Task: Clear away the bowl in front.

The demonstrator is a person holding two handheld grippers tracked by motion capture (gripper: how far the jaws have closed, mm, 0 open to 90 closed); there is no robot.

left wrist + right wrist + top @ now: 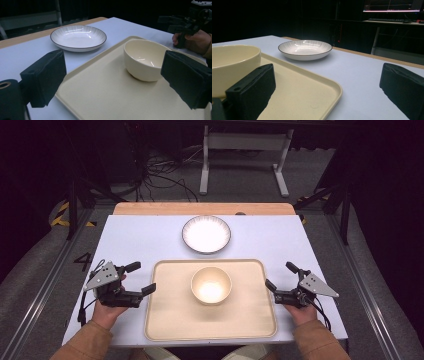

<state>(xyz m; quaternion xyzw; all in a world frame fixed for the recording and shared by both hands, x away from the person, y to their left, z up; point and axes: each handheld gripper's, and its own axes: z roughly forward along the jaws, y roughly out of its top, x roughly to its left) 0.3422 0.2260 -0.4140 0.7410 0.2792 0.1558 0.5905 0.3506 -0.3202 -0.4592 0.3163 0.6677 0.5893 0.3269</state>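
While both jaws gape, left tool (140,277) and right tool (280,276) flank tray (170,320), bowl (211,285) between them.

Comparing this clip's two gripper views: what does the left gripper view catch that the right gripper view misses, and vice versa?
Left gripper view alone: the right gripper, held open in the person's hand beyond the tray, and the bowl's empty inside. Right gripper view alone: a lit monitor and keyboard on a desk behind the table. Shared: cream bowl on the tray, white plate on the table.
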